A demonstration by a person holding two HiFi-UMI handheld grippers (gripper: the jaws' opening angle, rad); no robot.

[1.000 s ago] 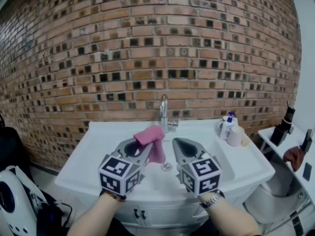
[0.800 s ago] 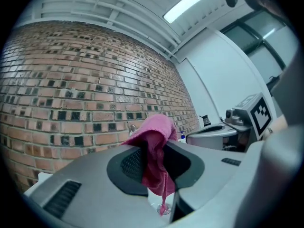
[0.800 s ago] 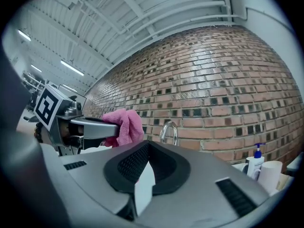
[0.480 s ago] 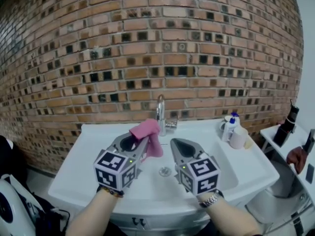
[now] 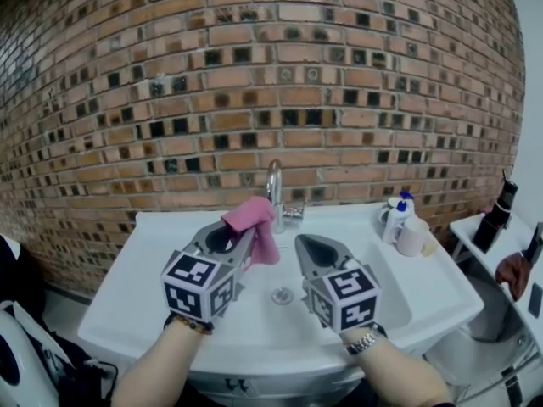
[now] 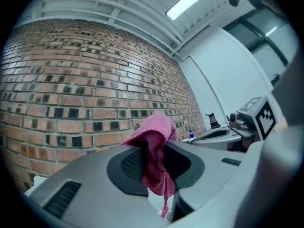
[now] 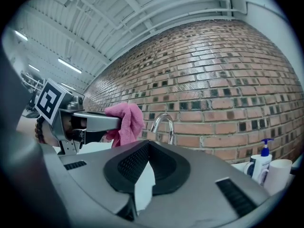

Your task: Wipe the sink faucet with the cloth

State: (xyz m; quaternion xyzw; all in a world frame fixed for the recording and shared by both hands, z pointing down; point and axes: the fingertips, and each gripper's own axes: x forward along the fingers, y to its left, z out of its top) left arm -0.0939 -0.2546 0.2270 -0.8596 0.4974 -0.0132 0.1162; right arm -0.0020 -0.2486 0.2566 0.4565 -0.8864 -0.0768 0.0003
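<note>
Left gripper (image 5: 252, 231): I'm holding it level over the sink (image 5: 127, 299). The jaws are pinching the cloth and sitting a bit apart around the fabric.
Cloth (image 5: 257, 220): pink, bunching up above the jaws and hanging lengthwise straight down, loose end pointing into the basin. It's sitting just in front of the faucet, can't tell if it's touching.
Faucet (image 5: 274, 185): standing upright at the back of the sink, spout curving toward me.
Right gripper (image 5: 305, 243): I'm hovering it beside the left one, jaws pressing together, gripping nothing.
</note>
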